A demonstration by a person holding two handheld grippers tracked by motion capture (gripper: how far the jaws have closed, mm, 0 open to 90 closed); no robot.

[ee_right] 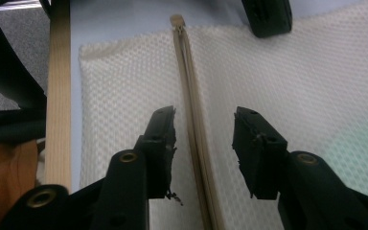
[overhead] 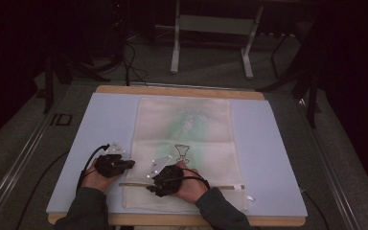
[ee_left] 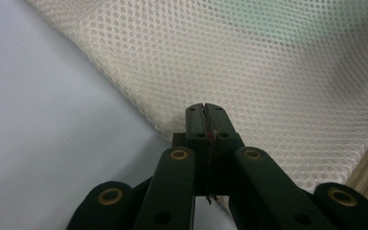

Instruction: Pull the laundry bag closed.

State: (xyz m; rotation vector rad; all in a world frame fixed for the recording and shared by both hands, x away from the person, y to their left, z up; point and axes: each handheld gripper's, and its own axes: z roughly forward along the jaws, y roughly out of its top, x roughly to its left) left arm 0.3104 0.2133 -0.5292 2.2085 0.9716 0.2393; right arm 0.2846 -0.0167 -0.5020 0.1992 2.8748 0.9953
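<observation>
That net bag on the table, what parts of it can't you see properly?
- Mesh bag: what's inside is a green blur behind the netting, high view.
- Zipper: the near end is cut off by the bottom edge, right gripper view.
- Zipper pull: not made out; in the high view the right gripper covers part of the zipper.

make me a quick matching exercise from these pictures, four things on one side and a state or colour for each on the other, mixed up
Things:
1. left gripper
2. right gripper
3. mesh bag
4. mat

States or colours:
A. pale blue, lying under the bag
B. fingers open, one on each side of the zipper
C. cream, lying flat, a green item showing through it
D. fingers closed together at the bag's edge

Pairs: 1-D, 2-B, 3-C, 4-A
</observation>
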